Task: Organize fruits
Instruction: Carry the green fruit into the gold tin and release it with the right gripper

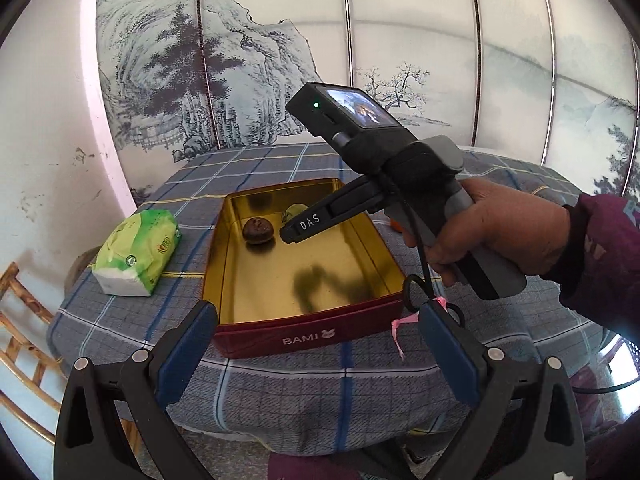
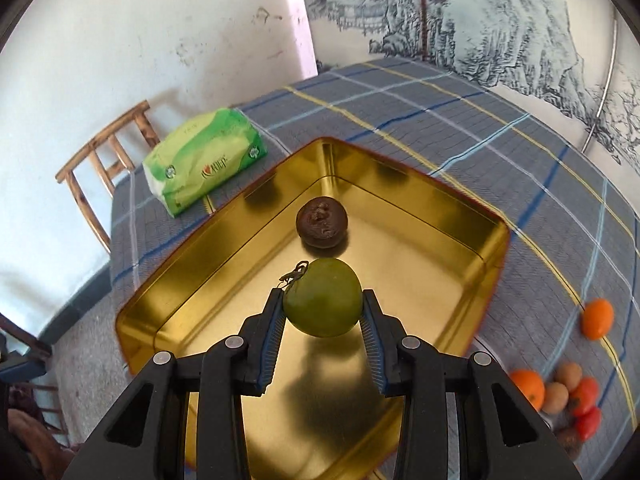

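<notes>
A red tin with a gold inside point(image 1: 304, 330) point(image 2: 492, 248) sits on the checked tablecloth. A dark brown fruit point(image 1: 258, 230) point(image 2: 321, 222) lies in it near the far side. My right gripper point(image 2: 322, 309) is shut on a green fruit point(image 2: 322, 298) and holds it over the tin, just in front of the brown fruit. In the left wrist view the right gripper point(image 1: 294, 232) reaches into the tin, the green fruit point(image 1: 294, 212) partly hidden behind it. My left gripper point(image 1: 316, 320) is open and empty at the tin's near wall.
A green tissue pack point(image 1: 136, 250) point(image 2: 204, 160) lies left of the tin. Loose fruits lie right of the tin: an orange one point(image 2: 597, 318) and a cluster of orange, tan and red ones point(image 2: 560, 396). A wooden chair point(image 2: 100, 160) stands beside the table's left edge.
</notes>
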`<state>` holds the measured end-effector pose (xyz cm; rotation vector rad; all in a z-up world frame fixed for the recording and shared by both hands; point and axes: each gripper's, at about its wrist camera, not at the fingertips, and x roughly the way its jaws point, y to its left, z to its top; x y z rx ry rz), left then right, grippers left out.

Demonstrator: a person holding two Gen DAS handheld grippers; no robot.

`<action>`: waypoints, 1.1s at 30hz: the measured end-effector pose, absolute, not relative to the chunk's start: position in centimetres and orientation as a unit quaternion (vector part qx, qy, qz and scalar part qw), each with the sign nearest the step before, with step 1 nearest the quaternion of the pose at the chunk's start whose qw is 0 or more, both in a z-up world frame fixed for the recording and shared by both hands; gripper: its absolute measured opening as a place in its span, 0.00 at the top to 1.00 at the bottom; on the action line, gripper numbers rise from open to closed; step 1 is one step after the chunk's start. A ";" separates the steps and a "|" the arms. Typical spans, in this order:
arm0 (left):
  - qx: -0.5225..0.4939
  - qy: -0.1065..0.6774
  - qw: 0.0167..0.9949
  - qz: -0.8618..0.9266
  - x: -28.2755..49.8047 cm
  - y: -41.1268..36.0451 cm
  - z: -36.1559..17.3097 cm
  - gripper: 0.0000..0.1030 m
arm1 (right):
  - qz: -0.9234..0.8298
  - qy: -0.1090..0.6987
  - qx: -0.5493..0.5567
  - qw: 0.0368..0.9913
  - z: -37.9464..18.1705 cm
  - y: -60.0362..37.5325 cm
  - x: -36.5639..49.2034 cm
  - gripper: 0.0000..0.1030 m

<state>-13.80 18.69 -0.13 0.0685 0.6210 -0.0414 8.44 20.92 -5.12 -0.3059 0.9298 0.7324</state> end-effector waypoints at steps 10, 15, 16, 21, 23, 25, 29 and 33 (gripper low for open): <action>0.009 0.327 0.945 -0.003 -13.0 20.3 -1.1 0.03 | 0.318 0.451 -0.148 0.821 -6.0 21.7 10.5 0.62; 0.004 0.331 0.944 0.006 -12.9 20.8 -1.4 0.03 | 0.304 0.460 -0.149 0.821 -6.5 22.2 11.5 0.62; 0.004 0.331 0.944 0.007 -13.0 20.8 -1.4 0.03 | 0.303 0.462 -0.147 0.821 -6.7 22.2 11.7 0.62; 0.000 0.337 0.941 0.011 -12.9 21.1 -1.7 0.03 | 0.296 0.464 -0.143 0.822 -6.9 22.6 12.3 0.62; -0.001 0.341 0.940 0.011 -12.9 21.1 -1.8 0.03 | 0.291 0.460 -0.144 0.826 -6.7 22.7 12.5 0.62; -0.002 0.343 0.939 0.012 -13.0 21.0 -1.9 0.03 | 0.289 0.459 -0.139 0.828 -6.5 22.7 12.7 0.61; -0.003 0.344 0.939 0.014 -13.0 21.1 -2.0 0.03 | 0.289 0.449 -0.129 0.836 -5.7 22.8 12.7 0.61; 0.000 0.345 0.939 0.018 -13.1 21.1 -1.9 0.03 | 0.294 0.427 -0.117 0.847 -4.5 22.3 11.9 0.61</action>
